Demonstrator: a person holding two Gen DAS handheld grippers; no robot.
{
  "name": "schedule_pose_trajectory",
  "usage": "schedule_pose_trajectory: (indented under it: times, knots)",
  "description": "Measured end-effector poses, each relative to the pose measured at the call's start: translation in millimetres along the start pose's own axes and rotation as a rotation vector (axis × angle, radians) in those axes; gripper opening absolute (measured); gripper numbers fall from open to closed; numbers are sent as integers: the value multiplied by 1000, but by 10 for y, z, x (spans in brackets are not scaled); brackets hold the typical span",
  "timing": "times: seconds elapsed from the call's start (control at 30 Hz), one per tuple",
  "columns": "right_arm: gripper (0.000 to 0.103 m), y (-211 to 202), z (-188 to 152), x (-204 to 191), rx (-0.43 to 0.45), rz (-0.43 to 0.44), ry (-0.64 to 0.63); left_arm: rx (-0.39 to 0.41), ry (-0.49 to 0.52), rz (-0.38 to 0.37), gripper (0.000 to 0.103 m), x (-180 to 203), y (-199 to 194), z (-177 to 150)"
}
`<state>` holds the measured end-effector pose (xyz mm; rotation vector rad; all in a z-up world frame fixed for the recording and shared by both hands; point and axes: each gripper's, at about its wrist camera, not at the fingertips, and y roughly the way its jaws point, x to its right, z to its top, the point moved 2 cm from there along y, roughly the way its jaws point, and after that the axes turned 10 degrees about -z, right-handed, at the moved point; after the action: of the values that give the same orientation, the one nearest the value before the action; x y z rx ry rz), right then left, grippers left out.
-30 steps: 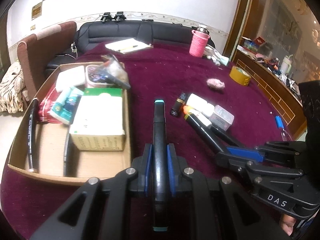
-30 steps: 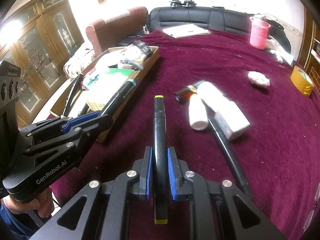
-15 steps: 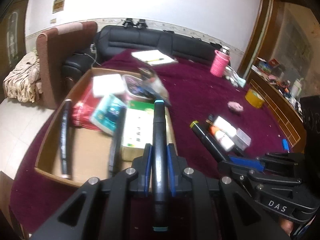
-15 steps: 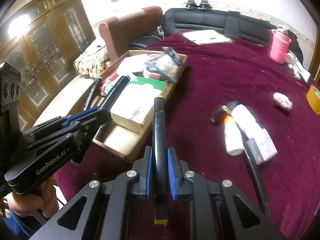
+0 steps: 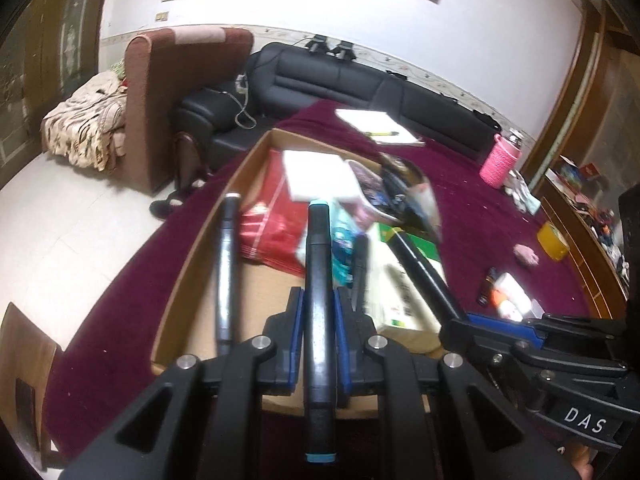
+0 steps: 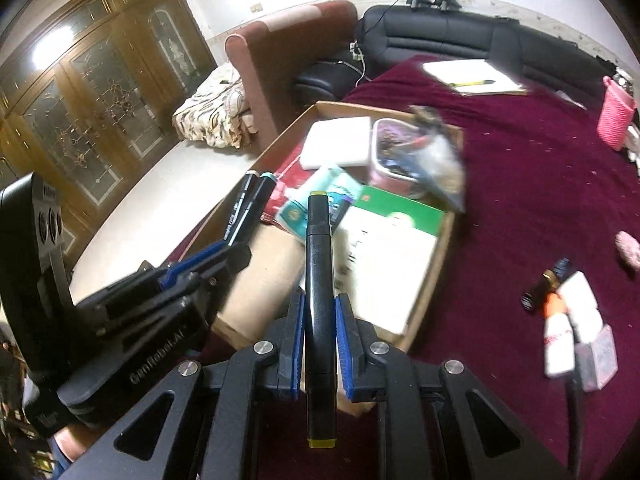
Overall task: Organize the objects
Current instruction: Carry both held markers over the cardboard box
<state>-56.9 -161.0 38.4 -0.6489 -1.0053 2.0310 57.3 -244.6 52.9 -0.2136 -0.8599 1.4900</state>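
My left gripper (image 5: 318, 312) is shut on a black marker with teal ends (image 5: 318, 264), held above the near end of a cardboard box (image 5: 180, 300). My right gripper (image 6: 318, 320) is shut on a black marker with yellow ends (image 6: 318, 256), over the box's near right corner (image 6: 424, 304). The right gripper (image 5: 472, 328) shows at right in the left wrist view; the left gripper (image 6: 224, 252) shows at left in the right wrist view. A dark marker (image 5: 224, 264) lies along the box's left wall.
The box holds a green-and-white carton (image 6: 384, 248), a red pack (image 5: 272, 232), a white pad (image 6: 340, 142) and a bag (image 6: 436, 160). On the maroon cloth (image 6: 520, 200) lie small bottles (image 6: 560, 320), a pink cup (image 6: 616, 120), tape (image 5: 554, 240) and a notepad (image 6: 472, 72).
Both grippers have moved left from the loose items on the cloth to above the cardboard box, each still holding its marker. The box now fills the middle of both views.
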Motion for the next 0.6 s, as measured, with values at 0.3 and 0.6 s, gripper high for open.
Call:
schedule_pose_trajectory:
  times: [0.3,0.6]
  knots:
    - [17,287,225,-117,-15,-2,33,-6,-29,29,14,-212,149,91]
    - [17,445,266,-139,-8,10,72,-12,-24,53,15,-270,257,101]
